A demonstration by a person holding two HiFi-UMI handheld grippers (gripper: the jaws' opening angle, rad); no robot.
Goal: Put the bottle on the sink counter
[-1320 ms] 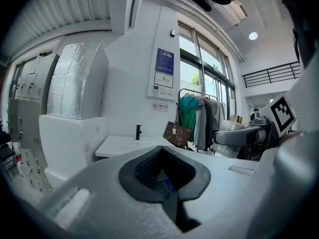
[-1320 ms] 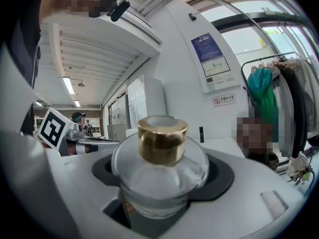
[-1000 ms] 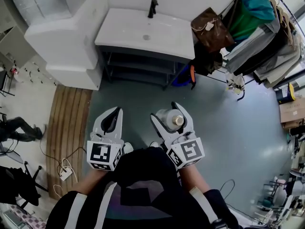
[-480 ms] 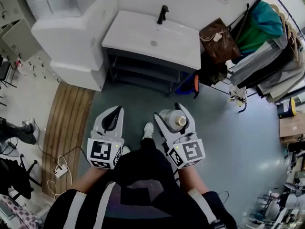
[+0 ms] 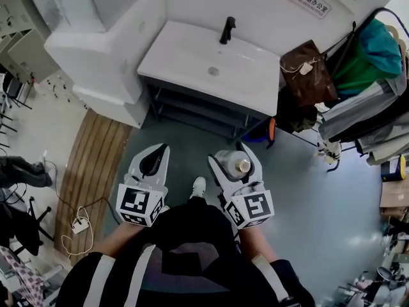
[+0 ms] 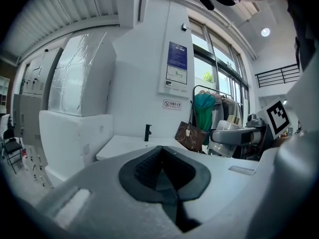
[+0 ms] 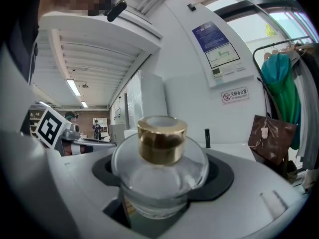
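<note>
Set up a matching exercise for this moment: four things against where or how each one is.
1. bottle
2. left gripper
3. faucet
4. brown bag

A. black, at the back of the sink counter
B. shut, nothing between its jaws
C. just off the counter's end, by the hung clothes
D. clamped in the right gripper

Pairs: 1-D, 2-B, 3-A, 4-C

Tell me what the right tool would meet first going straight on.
Probably the sink counter, at its front edge; nothing shows between it and the right tool, shut on the bottle. Depth is unclear.
</note>
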